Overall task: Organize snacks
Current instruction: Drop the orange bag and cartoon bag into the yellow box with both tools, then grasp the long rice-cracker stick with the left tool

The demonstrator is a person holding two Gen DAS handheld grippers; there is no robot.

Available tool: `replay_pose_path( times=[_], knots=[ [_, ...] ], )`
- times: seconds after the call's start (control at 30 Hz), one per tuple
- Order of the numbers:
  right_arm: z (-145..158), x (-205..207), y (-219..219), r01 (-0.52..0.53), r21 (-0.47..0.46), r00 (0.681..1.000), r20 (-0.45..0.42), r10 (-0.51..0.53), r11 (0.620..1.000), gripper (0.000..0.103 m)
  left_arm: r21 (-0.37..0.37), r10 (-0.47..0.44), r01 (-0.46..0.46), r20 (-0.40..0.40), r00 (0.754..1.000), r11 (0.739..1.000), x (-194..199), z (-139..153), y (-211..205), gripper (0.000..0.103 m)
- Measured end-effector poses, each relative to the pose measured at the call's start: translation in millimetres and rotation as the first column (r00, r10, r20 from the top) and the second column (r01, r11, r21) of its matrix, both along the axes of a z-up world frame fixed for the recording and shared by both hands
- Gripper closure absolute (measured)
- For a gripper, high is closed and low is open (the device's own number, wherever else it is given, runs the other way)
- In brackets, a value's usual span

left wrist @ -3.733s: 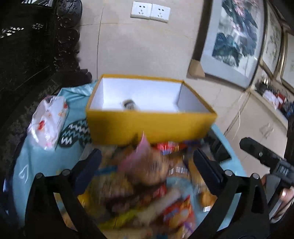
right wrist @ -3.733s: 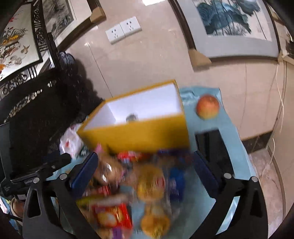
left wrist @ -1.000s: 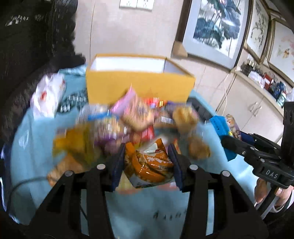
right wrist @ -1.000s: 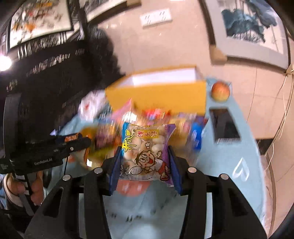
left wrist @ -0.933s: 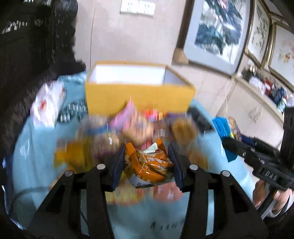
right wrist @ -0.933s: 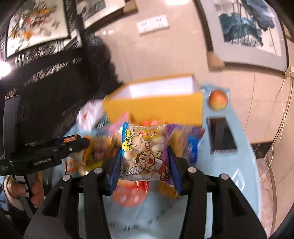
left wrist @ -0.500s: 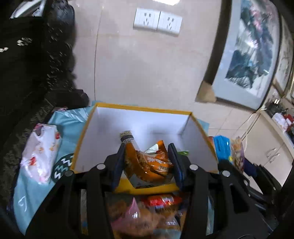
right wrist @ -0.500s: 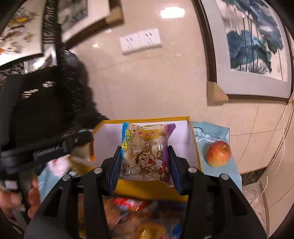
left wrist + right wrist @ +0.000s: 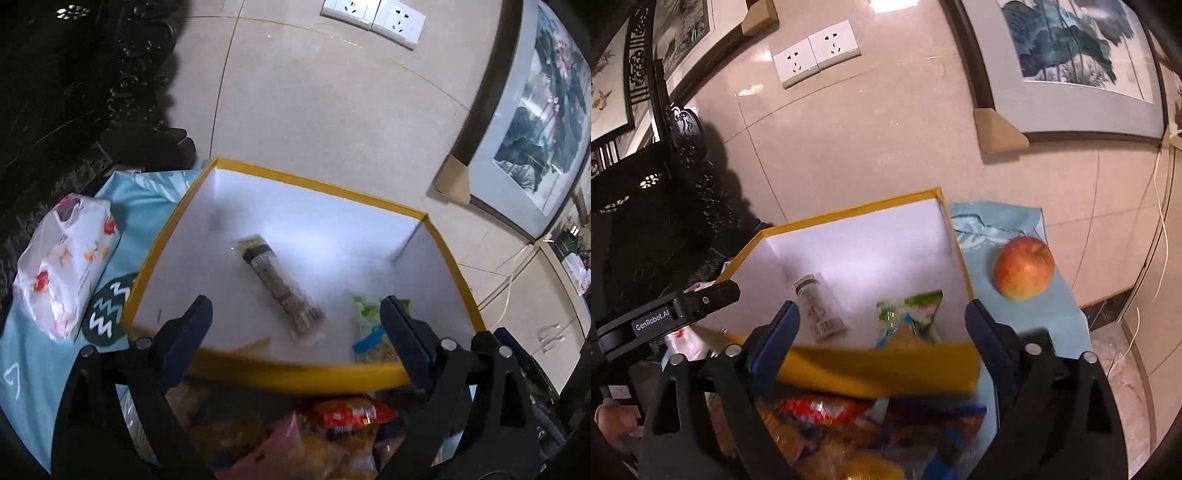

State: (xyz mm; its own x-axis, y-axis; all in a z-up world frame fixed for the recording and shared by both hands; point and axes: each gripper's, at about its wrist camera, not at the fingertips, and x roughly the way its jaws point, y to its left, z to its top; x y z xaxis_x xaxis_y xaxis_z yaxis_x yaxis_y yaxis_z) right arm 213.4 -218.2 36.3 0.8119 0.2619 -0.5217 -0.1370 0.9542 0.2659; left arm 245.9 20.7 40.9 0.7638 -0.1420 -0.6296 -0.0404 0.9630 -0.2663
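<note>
A yellow box (image 9: 314,182) with a white inside stands on the table, right in front of both grippers. On its floor lie a long dark snack bar (image 9: 280,288) and a green packet (image 9: 373,314). My left gripper (image 9: 295,332) hangs over the near wall, its jaws opening, with no packet pressed between them. An orange blur shows just behind that wall. In the right wrist view the box (image 9: 849,212) holds the bar (image 9: 818,306) and the green packet (image 9: 912,304). My right gripper (image 9: 881,332) is opening too, and a blurred yellow and blue packet (image 9: 905,338) lies below it.
A pile of loose snacks (image 9: 332,417) lies before the box, also seen below the right gripper (image 9: 827,410). A tissue pack (image 9: 66,266) sits left of the box and an apple (image 9: 1023,273) to its right. The tiled wall rises close behind. The left gripper's body (image 9: 665,317) shows at the left.
Both grippers carried their packets forward over the box and opened. The orange packet and the cartoon packet have left the jaws.
</note>
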Motion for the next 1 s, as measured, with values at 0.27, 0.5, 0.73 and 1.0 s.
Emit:
replay_pose_path(
  times=[0.27,0.5,0.73,1.0],
  knots=[
    [-9.3,-68.0,-9.4,0.019,0.024,0.998,-0.062,-0.018,1.000,0.001,0.093,-0.066,0.066,0.005,0.998,0.994,-74.2,-5.8,-6.8,0.004],
    [-47.2,-118.6,-10.7,0.012,0.080,0.987,-0.161,0.001,0.997,0.001,0.183,-0.107,0.111,-0.031,0.994,0.977,-148.5,-43.2,-3.0,0.002],
    [-70.7,-148.5,-7.3,-0.004,0.121,0.975,-0.220,0.031,0.993,0.001,0.255,-0.176,0.196,-0.098,0.979,0.947,-187.2,-76.5,3.0,0.002],
    [-77.6,-167.2,-12.5,-0.014,0.121,0.970,-0.240,0.043,0.993,0.001,0.261,-0.212,0.242,-0.137,0.968,0.935,-199.4,-95.9,22.7,0.002]
  ],
)
